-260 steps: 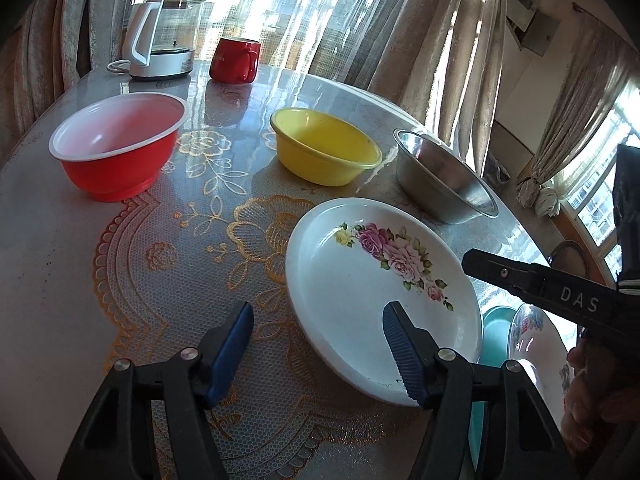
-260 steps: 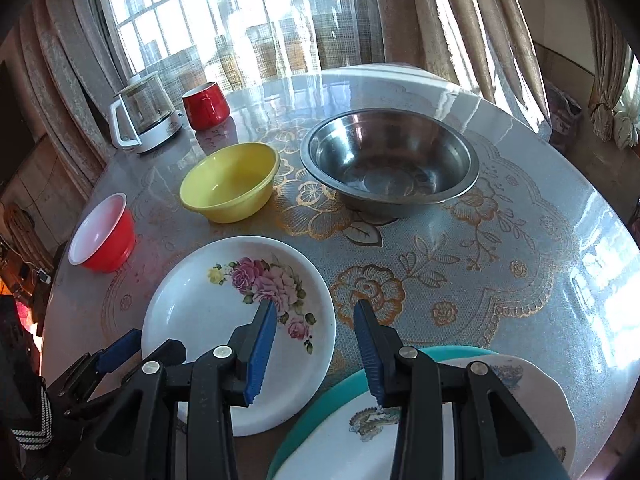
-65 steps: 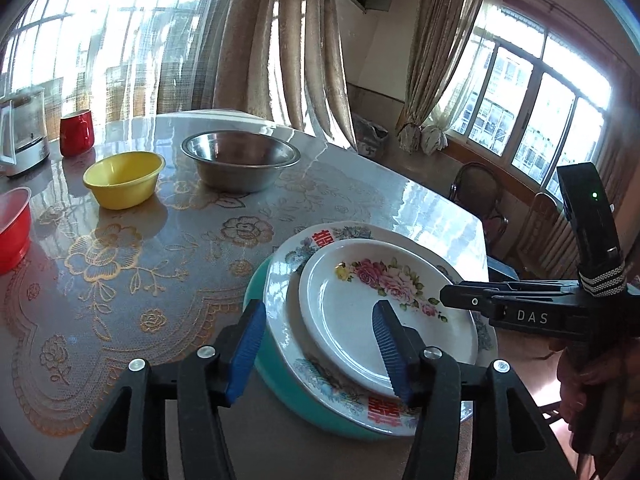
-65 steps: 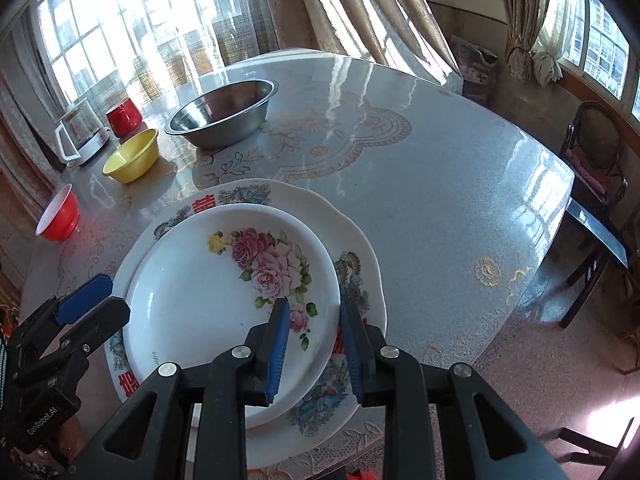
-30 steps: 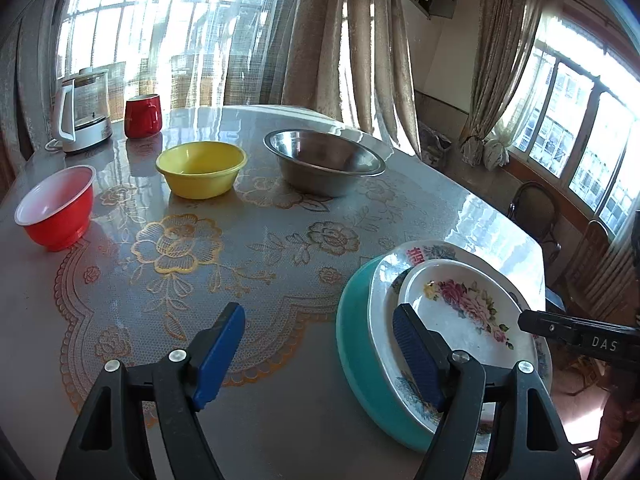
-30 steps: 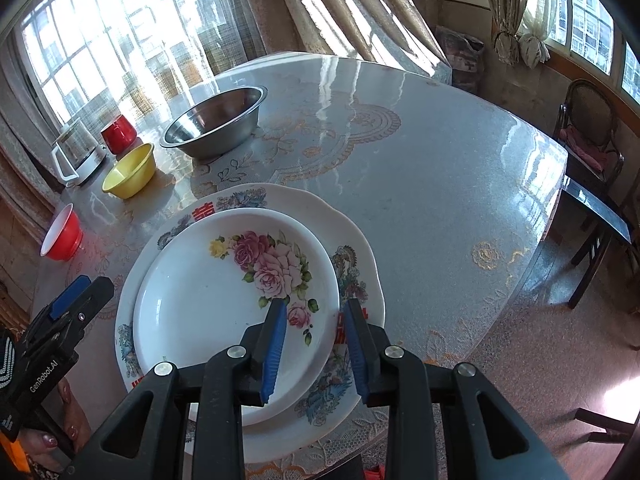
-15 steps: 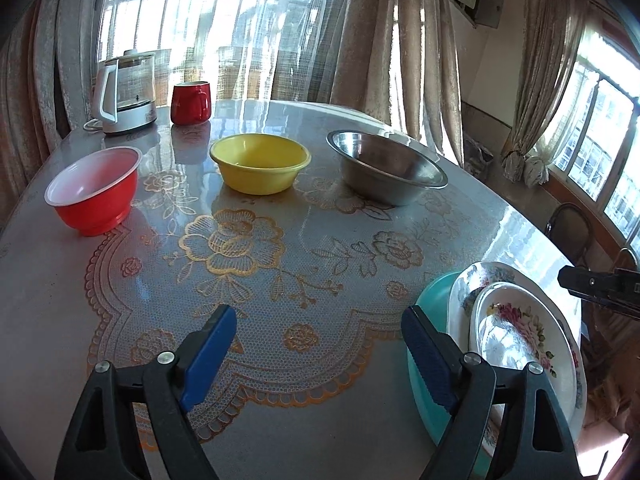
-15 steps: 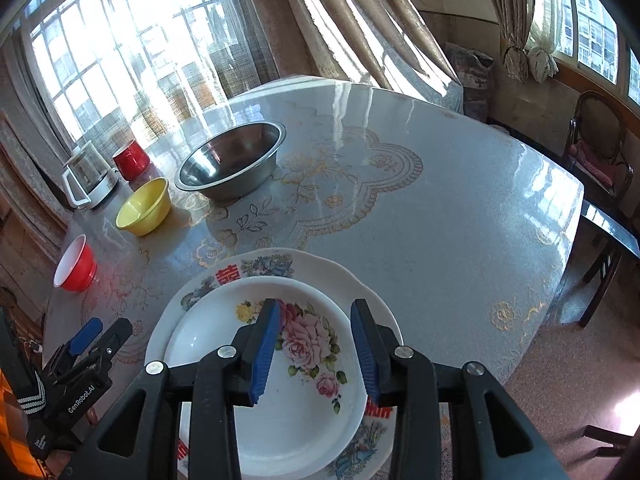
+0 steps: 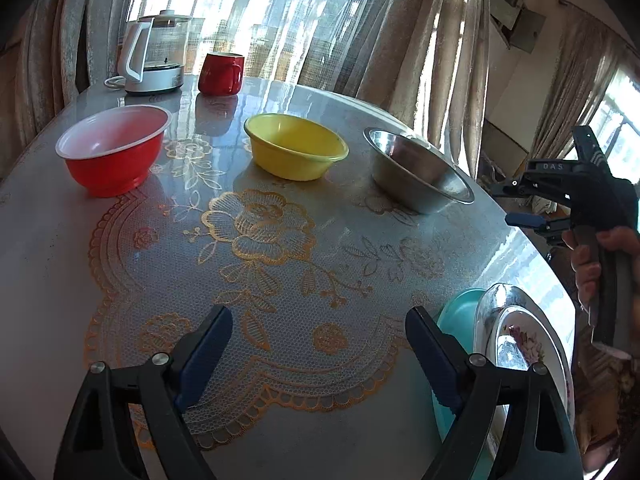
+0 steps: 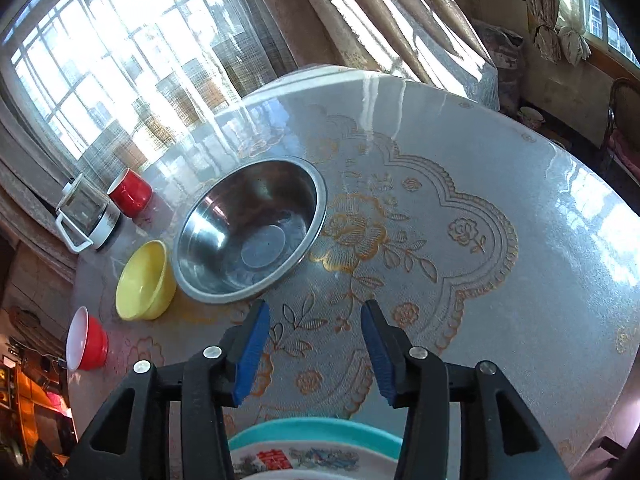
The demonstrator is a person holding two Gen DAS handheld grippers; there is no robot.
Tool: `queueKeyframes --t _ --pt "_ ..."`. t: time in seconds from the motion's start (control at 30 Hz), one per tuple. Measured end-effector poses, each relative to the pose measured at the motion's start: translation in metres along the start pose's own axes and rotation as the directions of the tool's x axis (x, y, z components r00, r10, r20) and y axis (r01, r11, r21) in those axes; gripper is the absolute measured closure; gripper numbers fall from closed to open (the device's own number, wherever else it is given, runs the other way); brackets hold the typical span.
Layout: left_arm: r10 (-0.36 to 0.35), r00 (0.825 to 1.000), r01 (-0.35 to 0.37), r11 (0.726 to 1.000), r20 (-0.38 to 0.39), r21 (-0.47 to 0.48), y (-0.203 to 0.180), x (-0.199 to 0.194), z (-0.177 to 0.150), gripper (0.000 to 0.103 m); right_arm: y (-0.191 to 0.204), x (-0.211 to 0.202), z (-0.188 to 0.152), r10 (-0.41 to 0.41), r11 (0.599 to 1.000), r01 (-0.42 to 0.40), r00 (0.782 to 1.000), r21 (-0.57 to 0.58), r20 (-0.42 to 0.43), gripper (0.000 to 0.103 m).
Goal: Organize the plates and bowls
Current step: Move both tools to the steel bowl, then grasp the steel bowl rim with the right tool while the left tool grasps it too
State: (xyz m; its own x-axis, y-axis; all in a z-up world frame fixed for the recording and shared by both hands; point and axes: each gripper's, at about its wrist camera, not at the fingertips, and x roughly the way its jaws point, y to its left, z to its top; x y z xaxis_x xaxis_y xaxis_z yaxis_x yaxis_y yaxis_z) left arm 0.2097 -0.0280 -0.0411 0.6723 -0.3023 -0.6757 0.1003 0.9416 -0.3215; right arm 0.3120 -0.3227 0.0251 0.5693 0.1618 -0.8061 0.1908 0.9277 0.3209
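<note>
A red bowl, a yellow bowl and a steel bowl stand in a row across the table. At the near right edge lies a plate stack: a teal plate under a patterned plate under a white rose plate. My left gripper hangs over the lace pattern, jaws opening with nothing between them. My right gripper, also seen from the side, hovers between the stack's far rim and the steel bowl; its jaws are opening and empty.
A glass kettle and a red mug stand at the far edge by the curtains. A hand holds the right gripper's handle at the right. The table stretches bare to the right, with chairs beyond its edge.
The right gripper let go of the rose plate, opened wider and moved off the stack toward the steel bowl. The left gripper swung left, away from the stack, and opened further.
</note>
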Motion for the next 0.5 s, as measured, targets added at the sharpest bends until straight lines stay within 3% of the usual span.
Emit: queueKeyframes --t 0.17,0.23,0.4,0.5 --pt "-0.003 0.999 0.003 1.000 -0.042 0.002 -0.001 0.009 -0.001 0.014 -0.006 0.037 0.031 0.020 0.996 -0.016 0.999 0.089 -0.044 0.047" --pt "-0.024 0.999 0.025 0.999 -0.037 0.021 -0.004 0.010 0.000 0.014 -0.004 0.050 0.037 0.057 0.994 -0.051 0.997 0.095 -0.059 0.047" --pt "0.000 1.000 0.000 0.999 -0.003 0.053 -0.013 0.015 0.019 0.014 -0.003 0.072 0.038 0.075 0.990 -0.062 0.992 0.127 -0.102 0.047" --pt "-0.002 1.000 0.002 0.999 -0.003 0.045 -0.017 0.021 0.037 0.014 0.000 0.081 0.035 0.060 0.993 -0.047 0.990 0.106 -0.126 0.057"
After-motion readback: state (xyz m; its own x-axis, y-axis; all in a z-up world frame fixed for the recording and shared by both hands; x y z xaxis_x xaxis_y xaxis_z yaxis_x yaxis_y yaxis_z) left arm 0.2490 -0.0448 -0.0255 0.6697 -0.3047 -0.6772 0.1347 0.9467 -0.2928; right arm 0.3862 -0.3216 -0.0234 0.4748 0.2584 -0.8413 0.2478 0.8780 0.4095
